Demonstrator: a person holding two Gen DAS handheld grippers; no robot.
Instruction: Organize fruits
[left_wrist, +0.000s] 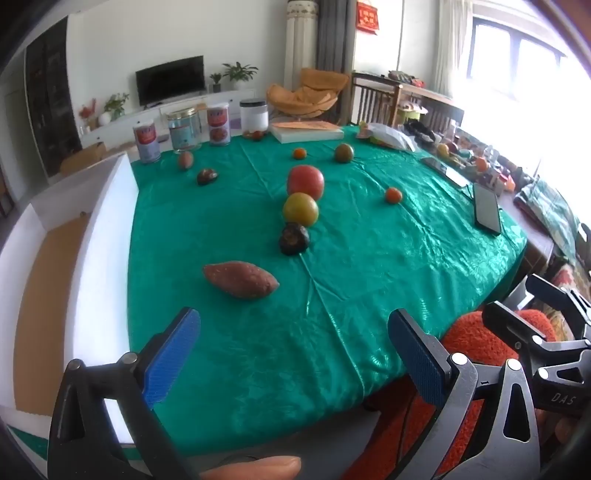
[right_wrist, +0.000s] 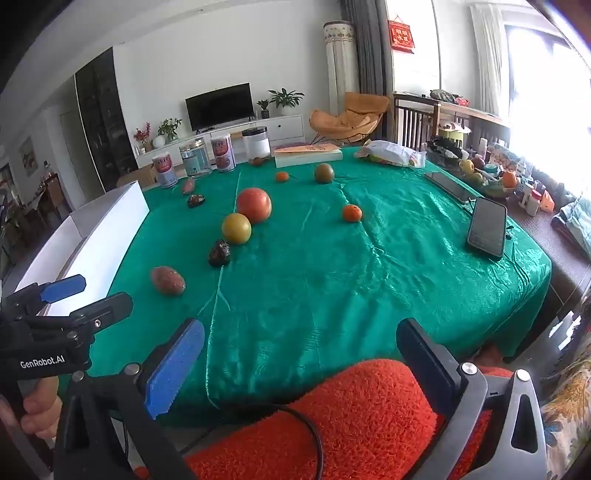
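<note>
Fruits lie scattered on a green tablecloth. A sweet potato lies nearest, just ahead of my left gripper, which is open and empty over the table's front edge. Behind it, in a row, sit a dark fruit, a yellow-green fruit and a big red tomato. Small oranges and a green fruit lie farther back. My right gripper is open and empty, held back off the table's front edge. The same row shows in the right wrist view.
A white box with a brown floor stands along the table's left side. Cans and jars and a flat white box line the far edge. A phone lies at the right. An orange furry cushion is below the front edge.
</note>
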